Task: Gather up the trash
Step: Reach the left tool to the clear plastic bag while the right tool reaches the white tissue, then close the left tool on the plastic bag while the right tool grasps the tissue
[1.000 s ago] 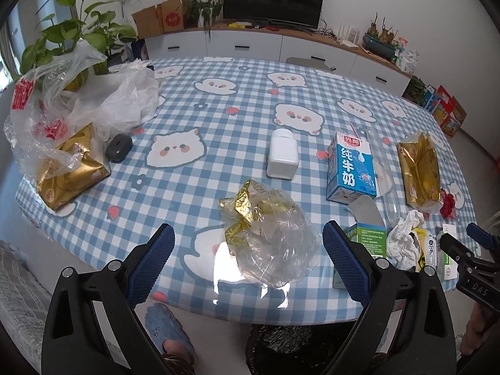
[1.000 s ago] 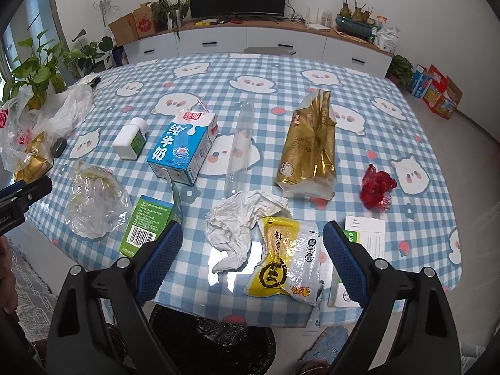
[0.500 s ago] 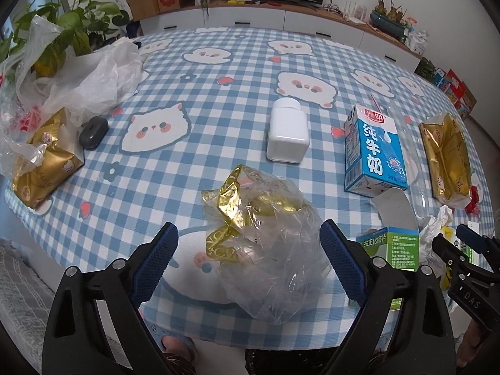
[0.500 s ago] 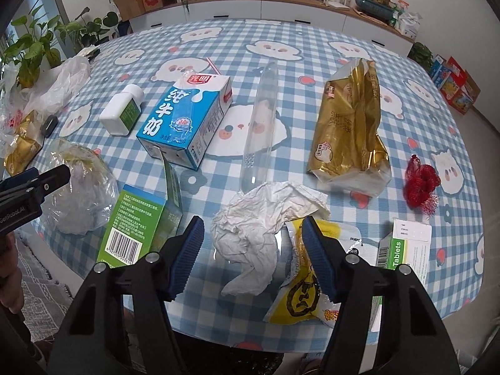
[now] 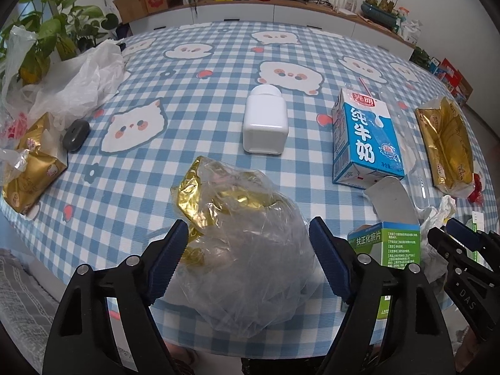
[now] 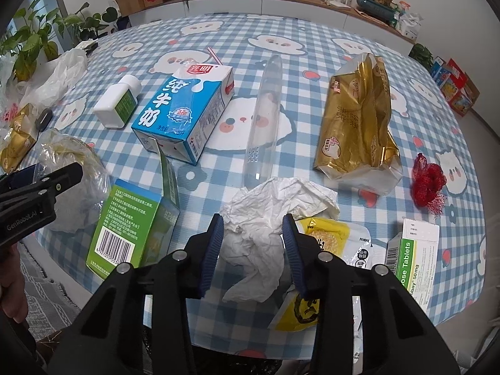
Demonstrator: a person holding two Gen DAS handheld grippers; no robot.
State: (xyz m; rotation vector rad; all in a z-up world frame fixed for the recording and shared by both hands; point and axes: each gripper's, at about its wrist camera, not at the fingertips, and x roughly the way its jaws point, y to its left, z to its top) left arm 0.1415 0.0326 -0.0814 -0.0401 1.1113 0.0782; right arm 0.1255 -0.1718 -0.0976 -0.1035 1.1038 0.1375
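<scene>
**Inspector:** Where does the trash lie?

**Assistant:** At the near edge of the checked table [image 5: 218, 72]. In the left wrist view the left gripper [image 5: 248, 239] is over a clear plastic bag [image 5: 250, 250] with gold foil inside. Its jaws are apart and closing, with the bag between them. The left pad lies against the gold foil edge; the right pad sits at the bag's side, and I cannot tell if it presses.

**Inspector:** And the other side?

**Assistant:** The right wrist view shows the right gripper [image 6: 253, 234] with its jaws closing around a crumpled white tissue [image 6: 265, 218]. Both blue pads lie against the paper.

**Inspector:** What does one view give that the other does not?

**Assistant:** Only the right view shows the yellow snack packet [image 6: 325, 240] partly under the tissue, the tablet box [image 6: 412, 250] at the right edge, the red net [image 6: 428, 184] and the clear plastic tube [image 6: 265, 115]. Only the left view shows the white plastic bags [image 5: 78, 84] clearly, with a dark oval object [image 5: 76, 130] and a gold packet [image 5: 31, 165] nearby.

**Inspector:** Surroundings common to both?

**Assistant:** A blue milk carton [image 6: 184, 115] lying flat, a white bottle [image 5: 265, 125], a green box [image 6: 134, 228] with its flap open between the two grippers, and a gold bag [image 6: 356, 118] further right. The green box stands just beside the plastic bag, close to the left gripper's right finger.
</scene>
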